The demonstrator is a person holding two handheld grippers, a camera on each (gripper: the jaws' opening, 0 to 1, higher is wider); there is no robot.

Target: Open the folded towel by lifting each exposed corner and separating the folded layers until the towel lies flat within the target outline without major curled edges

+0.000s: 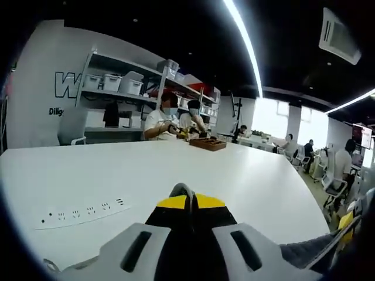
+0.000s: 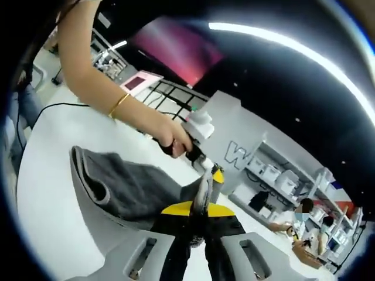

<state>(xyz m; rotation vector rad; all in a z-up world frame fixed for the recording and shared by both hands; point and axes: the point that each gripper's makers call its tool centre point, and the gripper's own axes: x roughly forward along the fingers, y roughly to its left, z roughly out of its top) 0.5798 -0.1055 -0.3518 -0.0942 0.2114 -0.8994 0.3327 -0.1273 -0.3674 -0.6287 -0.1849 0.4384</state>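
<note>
The grey towel (image 2: 129, 187) is lifted off the white table (image 2: 47, 193) and sags in thick folds. My right gripper (image 2: 202, 205) is shut on one edge of it, the cloth bunched between the yellow-tipped jaws. Just beyond, a person's hand (image 2: 173, 140) holds my left gripper (image 2: 215, 174) at the same edge. In the left gripper view, my left gripper (image 1: 188, 198) is shut with a thin grey strip of cloth pinched between its yellow tips. More of the towel (image 1: 304, 252) trails off at the lower right.
A wide white table (image 1: 176, 170) stretches ahead, with a flush row of sockets (image 1: 82, 213) at the left. A wooden tray (image 1: 208, 143) sits at the far edge, where people are seated in front of shelves of white bins (image 1: 111, 82). Chairs and more people stand to the right.
</note>
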